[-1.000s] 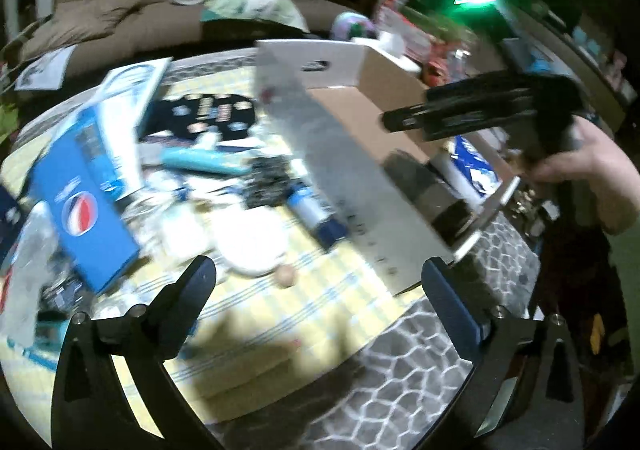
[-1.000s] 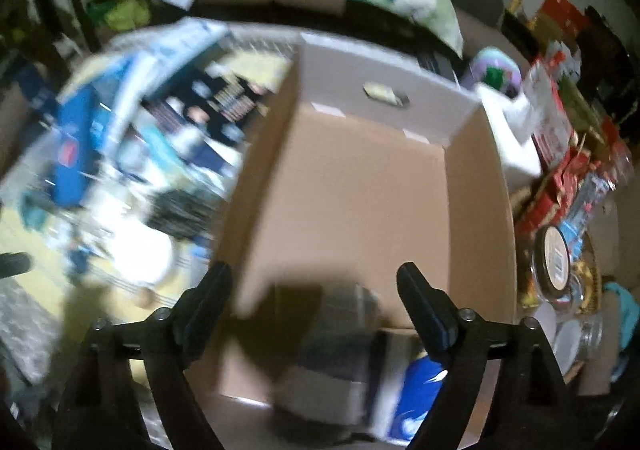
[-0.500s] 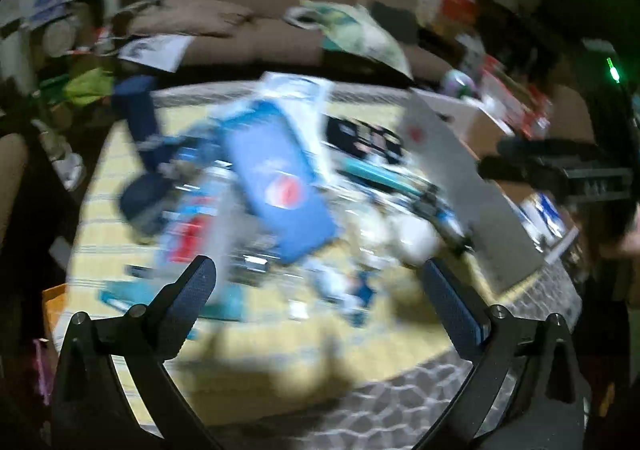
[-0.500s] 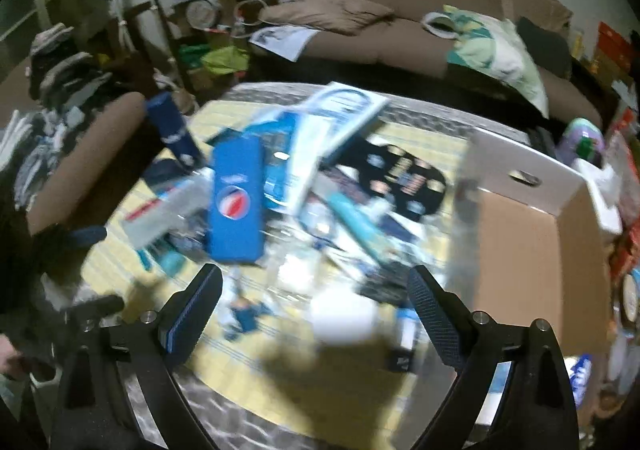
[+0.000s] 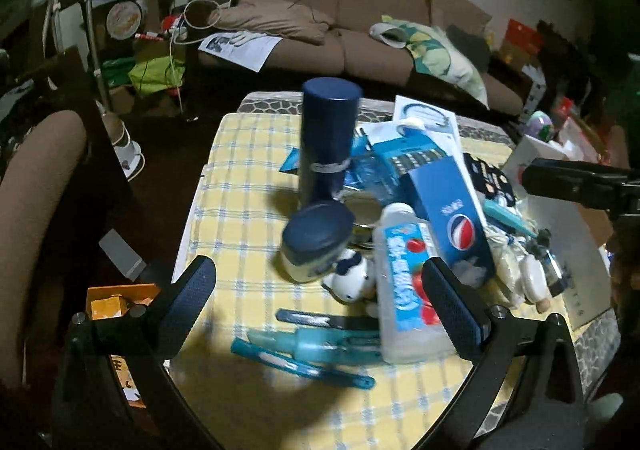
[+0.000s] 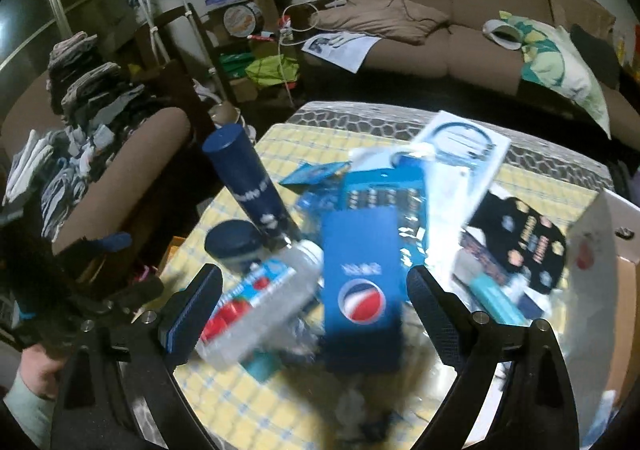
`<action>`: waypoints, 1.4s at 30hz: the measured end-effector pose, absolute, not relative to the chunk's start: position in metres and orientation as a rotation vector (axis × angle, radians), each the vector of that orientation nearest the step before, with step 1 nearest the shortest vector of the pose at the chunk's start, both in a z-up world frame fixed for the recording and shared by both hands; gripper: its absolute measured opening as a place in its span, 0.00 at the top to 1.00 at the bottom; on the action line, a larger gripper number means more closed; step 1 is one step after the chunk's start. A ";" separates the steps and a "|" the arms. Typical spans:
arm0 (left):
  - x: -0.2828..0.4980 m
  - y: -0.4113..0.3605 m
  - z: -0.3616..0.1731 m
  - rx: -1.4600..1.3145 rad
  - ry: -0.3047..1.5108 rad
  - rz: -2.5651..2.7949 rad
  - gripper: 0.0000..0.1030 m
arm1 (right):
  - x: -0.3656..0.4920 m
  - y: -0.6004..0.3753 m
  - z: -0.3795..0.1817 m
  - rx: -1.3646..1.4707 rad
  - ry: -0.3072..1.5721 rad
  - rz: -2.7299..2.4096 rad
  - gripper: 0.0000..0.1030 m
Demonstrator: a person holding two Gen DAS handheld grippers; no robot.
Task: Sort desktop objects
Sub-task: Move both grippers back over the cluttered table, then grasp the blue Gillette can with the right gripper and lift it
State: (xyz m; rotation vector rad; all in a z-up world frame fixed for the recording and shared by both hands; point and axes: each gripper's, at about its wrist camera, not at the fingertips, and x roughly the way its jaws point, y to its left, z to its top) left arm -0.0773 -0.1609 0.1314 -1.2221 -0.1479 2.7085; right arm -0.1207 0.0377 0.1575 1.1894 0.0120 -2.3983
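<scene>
A desk [image 5: 240,177] under a yellow checked cloth carries the heap to be sorted, gathered around a tall dark-blue canister [image 5: 326,141] that stands upright. In front of the canister lie a blue-lidded jar [image 5: 316,246], a clear bottle with a strawberry label [image 5: 404,290] and a blue Pepsi box [image 5: 448,205]. Behind the canister, past the desk's far edge, runs a brown sofa [image 5: 360,25]. The left claw [image 5: 320,302] and the right claw [image 6: 312,310] both hang released and empty above the heap.
</scene>
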 end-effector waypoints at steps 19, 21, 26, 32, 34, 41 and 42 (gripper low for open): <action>-0.131 -0.151 0.069 -1.142 0.044 2.568 0.00 | -0.201 -0.068 0.135 1.108 0.057 -2.370 0.07; -0.138 -0.150 0.064 -1.142 0.044 2.559 0.00 | -0.208 -0.077 0.130 1.106 0.086 -2.393 0.07; -0.151 -0.149 0.054 -1.133 0.010 2.519 0.00 | -0.226 -0.087 0.117 1.131 0.100 -2.420 0.07; -0.162 -0.145 0.045 -1.139 -0.009 2.494 0.05 | -0.233 -0.090 0.112 1.122 0.158 -2.425 0.23; -0.161 -0.147 0.045 -1.142 -0.022 2.500 0.05 | -0.235 -0.089 0.113 1.119 0.153 -2.422 0.32; -0.130 -0.168 0.059 -1.103 -0.096 2.515 0.04 | -0.237 -0.086 0.119 1.102 0.141 -2.404 0.52; -0.126 -0.170 0.061 -1.099 -0.106 2.516 0.04 | -0.236 -0.086 0.119 1.102 0.140 -2.405 0.52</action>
